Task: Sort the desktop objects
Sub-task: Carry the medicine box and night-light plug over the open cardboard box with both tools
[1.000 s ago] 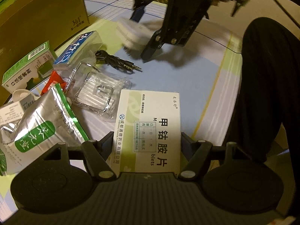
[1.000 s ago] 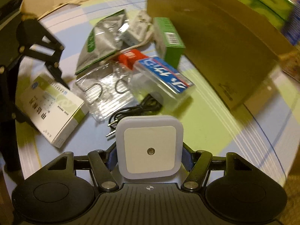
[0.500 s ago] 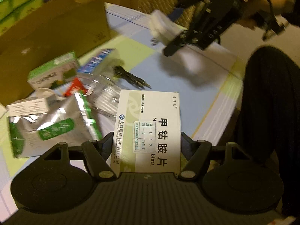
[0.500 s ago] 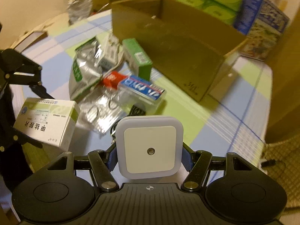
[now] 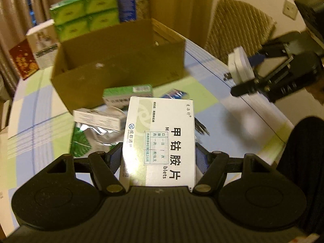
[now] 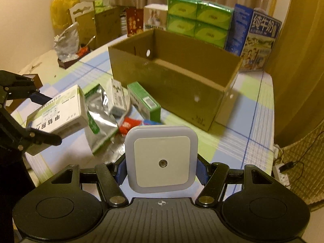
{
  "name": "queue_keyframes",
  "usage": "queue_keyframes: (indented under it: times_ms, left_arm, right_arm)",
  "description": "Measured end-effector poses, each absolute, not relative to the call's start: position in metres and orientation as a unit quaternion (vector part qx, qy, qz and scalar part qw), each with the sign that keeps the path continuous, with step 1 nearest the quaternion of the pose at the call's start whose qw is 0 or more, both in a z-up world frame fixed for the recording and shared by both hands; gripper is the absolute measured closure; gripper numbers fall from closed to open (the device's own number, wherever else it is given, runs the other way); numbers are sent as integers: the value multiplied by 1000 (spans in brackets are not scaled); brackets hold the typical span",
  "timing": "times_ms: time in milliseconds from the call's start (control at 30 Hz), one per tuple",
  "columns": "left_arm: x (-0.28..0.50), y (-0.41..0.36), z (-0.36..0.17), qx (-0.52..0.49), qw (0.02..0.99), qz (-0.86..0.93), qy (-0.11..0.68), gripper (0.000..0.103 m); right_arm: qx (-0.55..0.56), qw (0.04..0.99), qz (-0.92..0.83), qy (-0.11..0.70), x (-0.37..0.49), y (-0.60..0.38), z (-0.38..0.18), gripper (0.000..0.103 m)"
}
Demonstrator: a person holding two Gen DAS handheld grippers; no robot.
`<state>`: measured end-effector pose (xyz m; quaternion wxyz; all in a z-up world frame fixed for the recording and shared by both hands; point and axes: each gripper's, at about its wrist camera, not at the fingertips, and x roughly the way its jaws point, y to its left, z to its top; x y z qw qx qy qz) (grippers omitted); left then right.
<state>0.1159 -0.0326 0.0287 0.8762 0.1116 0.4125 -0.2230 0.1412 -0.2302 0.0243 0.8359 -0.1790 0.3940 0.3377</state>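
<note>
- Both grippers raised since a second ago, when they sat low over the clutter; open cardboard box now fills the middle of both views
- Left gripper: jaws narrowed onto white medicine box, gripped by its two long sides, printed face up, clear of the table
- Same medicine box in the right wrist view: held in the air at far left, tilted, between black fingers
- Right gripper: jaws closed on square white night light, flat face toward the camera, small round sensor at centre
- Night light in the left wrist view: carried at the right edge, above the table, level with the cardboard box front wall
- Left on the table in front of the box: green carton, silver foil pouch, small white carton, red packet
- Behind the box: green tissue packs, blue milk carton
- Person: dark-clad leg at the right of the left wrist view, beside the table edge
</note>
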Motion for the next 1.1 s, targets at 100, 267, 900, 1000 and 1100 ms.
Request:
queue_keyframes:
  times_ms: [100, 267, 900, 1000, 1100]
  left_arm:
    - [118, -29, 40, 106, 883, -213, 406, 36]
    - [125, -24, 55, 102, 888, -204, 399, 35]
    - [189, -11, 68, 79, 895, -183, 398, 35]
    - [205, -7, 67, 75, 896, -179, 398, 36]
    - [223, -5, 69, 72, 898, -175, 397, 35]
  right_arm:
    - [-178, 838, 338, 389, 139, -223, 31, 40]
    - [-183, 841, 338, 381, 141, -210, 41, 40]
    - [-173, 850, 319, 382, 198, -194, 62, 40]
    - [-167, 853, 315, 381, 213, -190, 66, 40]
    - [-158, 856, 310, 382, 232, -184, 68, 40]
